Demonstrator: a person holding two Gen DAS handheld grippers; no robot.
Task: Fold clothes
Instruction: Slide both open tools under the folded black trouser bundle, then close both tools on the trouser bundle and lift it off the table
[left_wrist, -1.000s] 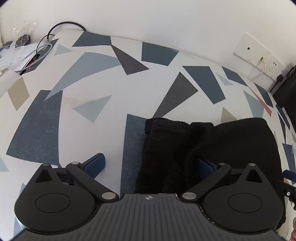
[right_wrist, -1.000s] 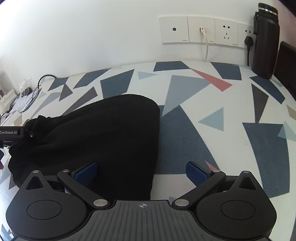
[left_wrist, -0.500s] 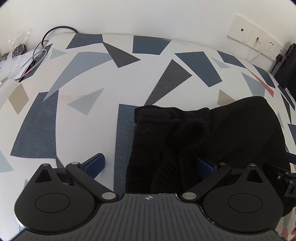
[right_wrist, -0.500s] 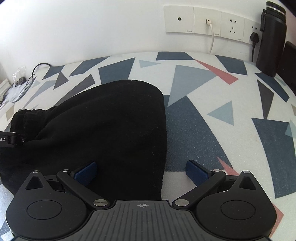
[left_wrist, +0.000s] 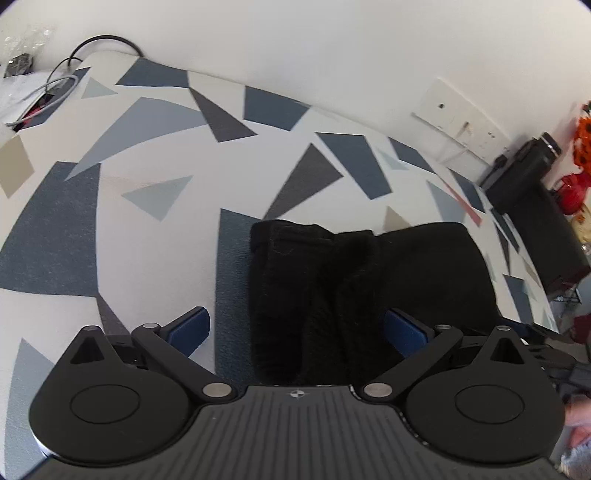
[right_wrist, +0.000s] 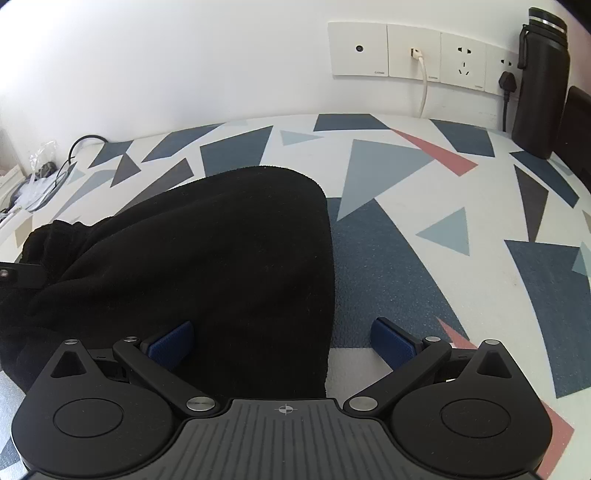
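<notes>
A black fleece garment (left_wrist: 369, 280) lies folded on the patterned table (left_wrist: 155, 155). Its bunched waistband end points toward the far wall in the left wrist view. My left gripper (left_wrist: 295, 330) hovers open over the garment's left edge, one blue pad (left_wrist: 188, 326) above the table and the other (left_wrist: 404, 330) above the cloth. In the right wrist view the same garment (right_wrist: 192, 258) fills the left half. My right gripper (right_wrist: 284, 341) is open astride the garment's right edge, its left pad (right_wrist: 171, 343) over the fleece, and its right pad (right_wrist: 393, 341) over bare table.
Wall sockets (right_wrist: 413, 51) with a white cable line the back wall. A black bottle (right_wrist: 541, 81) stands at the back right beside a dark box. Cables and a plastic bag (left_wrist: 33, 81) lie at the back left corner. Red and orange items (left_wrist: 576, 177) sit beyond the right edge.
Both views shifted slightly, with the left view tilting. The garment lies in the same folded shape, and both grippers stayed open.
</notes>
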